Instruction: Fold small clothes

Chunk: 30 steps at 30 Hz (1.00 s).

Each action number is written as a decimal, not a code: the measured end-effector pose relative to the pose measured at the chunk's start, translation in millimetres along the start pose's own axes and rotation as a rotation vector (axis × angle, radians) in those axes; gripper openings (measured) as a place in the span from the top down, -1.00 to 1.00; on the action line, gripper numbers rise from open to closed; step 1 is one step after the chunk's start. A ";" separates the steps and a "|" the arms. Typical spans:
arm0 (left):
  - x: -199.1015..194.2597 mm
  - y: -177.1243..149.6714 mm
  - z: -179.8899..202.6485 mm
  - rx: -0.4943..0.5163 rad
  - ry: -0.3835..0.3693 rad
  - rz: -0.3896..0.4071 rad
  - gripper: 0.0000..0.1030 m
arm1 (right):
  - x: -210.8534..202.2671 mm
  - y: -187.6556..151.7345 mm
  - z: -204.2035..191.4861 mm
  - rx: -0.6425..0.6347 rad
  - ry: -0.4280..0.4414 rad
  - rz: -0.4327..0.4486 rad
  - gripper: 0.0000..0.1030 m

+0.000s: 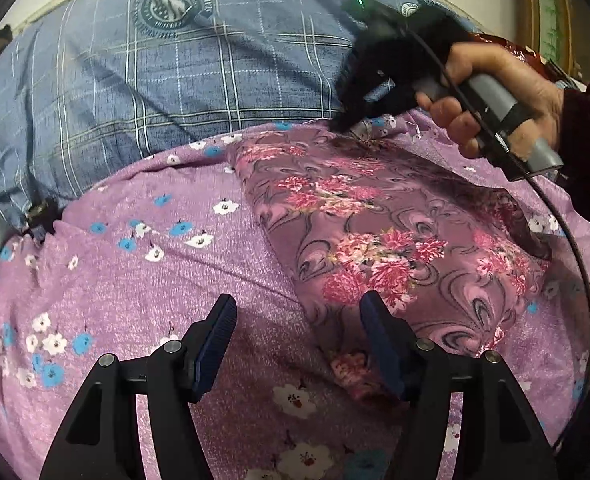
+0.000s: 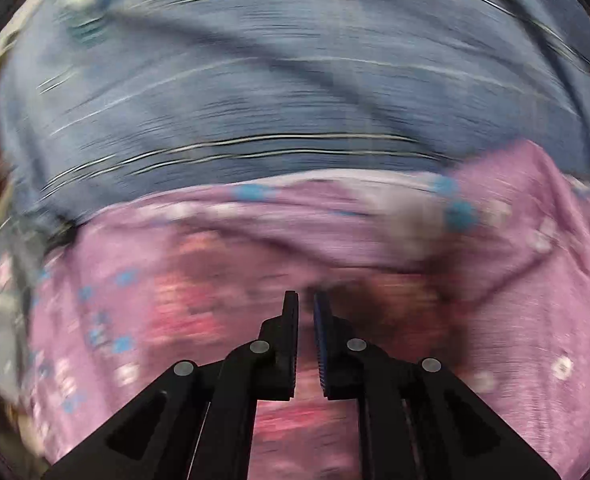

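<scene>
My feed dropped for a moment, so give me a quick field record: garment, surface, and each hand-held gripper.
garment: small dark-mauve floral cloth, lying partly folded
surface: lilac flowered sheet beside a blue plaid cover
left hand-held gripper: open, above the cloth's near edge, nothing between its pads
right hand-held gripper: jaws nearly closed at the cloth's far edge; grip unclear through blur
person's hand: on the right handle

garment (image 1: 375, 240): mauve, pink floral | lying flat, creased | on purple sheet (image 1: 155, 280)
</scene>
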<state>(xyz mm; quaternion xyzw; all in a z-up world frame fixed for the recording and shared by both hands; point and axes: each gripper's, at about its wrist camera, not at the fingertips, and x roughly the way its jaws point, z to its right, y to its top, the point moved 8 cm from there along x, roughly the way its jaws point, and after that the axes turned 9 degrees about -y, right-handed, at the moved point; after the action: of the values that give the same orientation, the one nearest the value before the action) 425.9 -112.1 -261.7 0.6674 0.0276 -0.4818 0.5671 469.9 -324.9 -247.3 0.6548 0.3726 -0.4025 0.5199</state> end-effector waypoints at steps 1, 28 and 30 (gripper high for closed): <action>-0.7 0.0 0.5 -0.001 0.002 0.001 -0.25 | 1.1 1.5 -11.2 -0.015 0.024 -0.011 0.78; -32.7 9.2 13.2 0.019 -0.007 0.109 -0.24 | -43.3 -32.7 -27.3 -0.064 0.058 0.033 0.71; -39.2 9.7 14.1 0.025 0.008 0.135 -0.24 | -61.2 -45.6 -14.5 -0.061 0.046 0.060 0.64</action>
<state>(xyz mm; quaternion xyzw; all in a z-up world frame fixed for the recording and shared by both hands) 401.9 -106.7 -226.7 0.6766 -0.0211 -0.4402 0.5899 406.3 -306.7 -206.7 0.6588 0.3768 -0.3600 0.5427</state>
